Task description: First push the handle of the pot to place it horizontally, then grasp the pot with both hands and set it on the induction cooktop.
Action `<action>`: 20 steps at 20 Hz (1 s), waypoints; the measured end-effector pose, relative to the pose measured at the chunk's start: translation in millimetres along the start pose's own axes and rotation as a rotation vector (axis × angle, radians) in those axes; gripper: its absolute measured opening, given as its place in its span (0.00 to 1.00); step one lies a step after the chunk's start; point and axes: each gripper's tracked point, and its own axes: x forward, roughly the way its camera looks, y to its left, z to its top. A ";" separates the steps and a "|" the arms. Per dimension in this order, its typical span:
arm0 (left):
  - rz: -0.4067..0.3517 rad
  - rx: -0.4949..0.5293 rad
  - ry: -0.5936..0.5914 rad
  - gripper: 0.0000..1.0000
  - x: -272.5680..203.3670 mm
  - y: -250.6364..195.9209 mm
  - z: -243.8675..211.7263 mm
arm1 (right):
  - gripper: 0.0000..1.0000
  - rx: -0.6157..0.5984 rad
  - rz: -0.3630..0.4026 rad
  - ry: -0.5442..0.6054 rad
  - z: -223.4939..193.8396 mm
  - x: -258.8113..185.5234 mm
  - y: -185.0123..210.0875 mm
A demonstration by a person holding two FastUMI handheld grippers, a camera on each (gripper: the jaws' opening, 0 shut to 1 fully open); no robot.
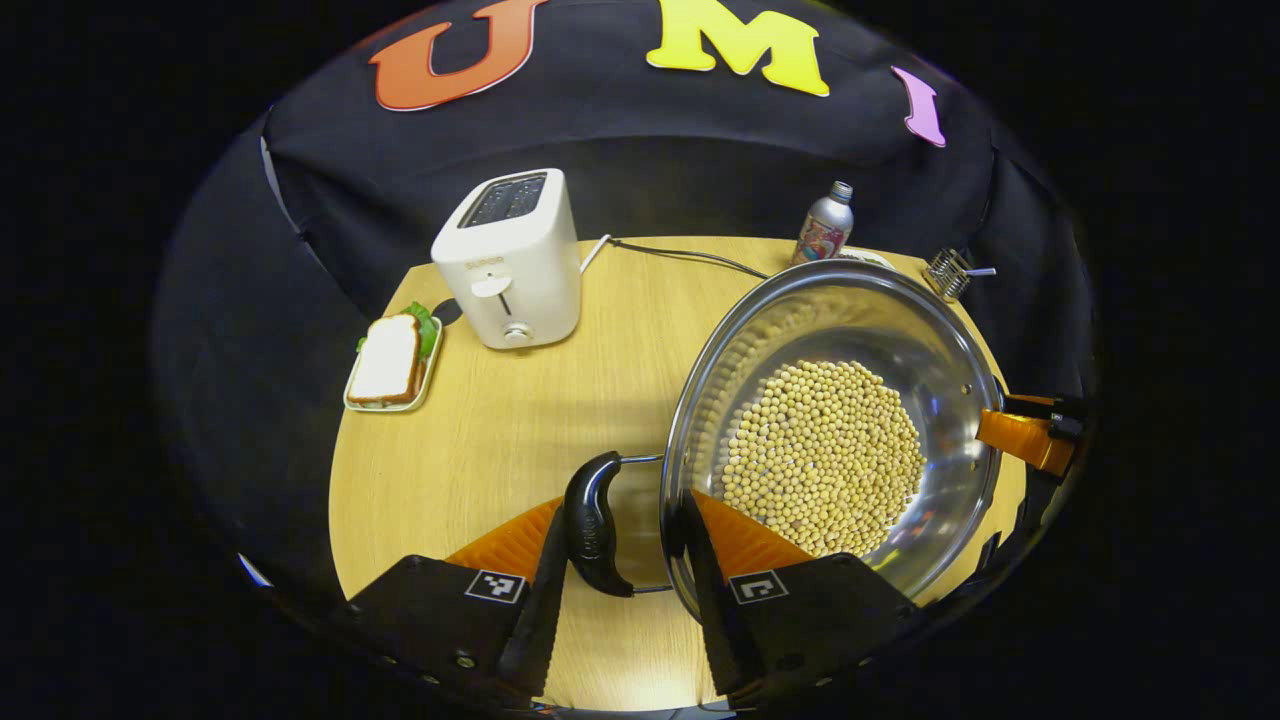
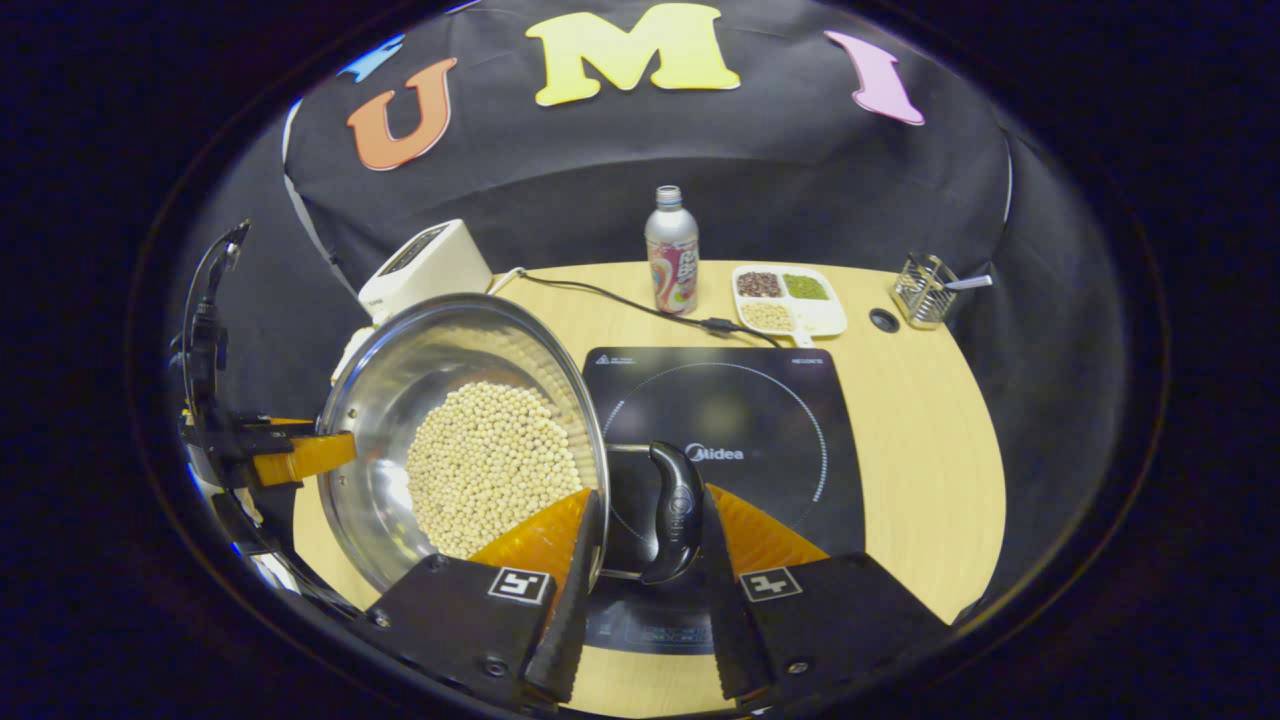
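Right gripper view: both grippers' jaws grip pot [image 2: 470,450] handles; keep level, lower centred on induction cooktop [image 2: 760,430].

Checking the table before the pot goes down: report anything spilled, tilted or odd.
Nothing stands out. The beans all sit inside the pot, none on the table. The cooktop is bare, and the bottle and toaster stand upright.
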 end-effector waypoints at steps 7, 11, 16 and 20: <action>-0.042 0.063 -0.026 0.59 -5.5 -46.3 12.6 | 0.53 0.058 -0.045 -0.016 -6.8 -25.2 -43.8; -0.064 0.081 -0.028 0.59 -3.8 -76.3 20.1 | 0.53 0.079 -0.068 -0.020 -3.9 -38.3 -70.6; -0.082 0.073 -0.004 0.59 12.9 -116.6 24.0 | 0.55 0.085 -0.088 -0.002 -1.0 -34.7 -113.1; -0.079 0.059 0.008 0.59 25.1 -143.7 29.6 | 0.53 0.070 -0.082 0.025 8.6 -25.1 -143.6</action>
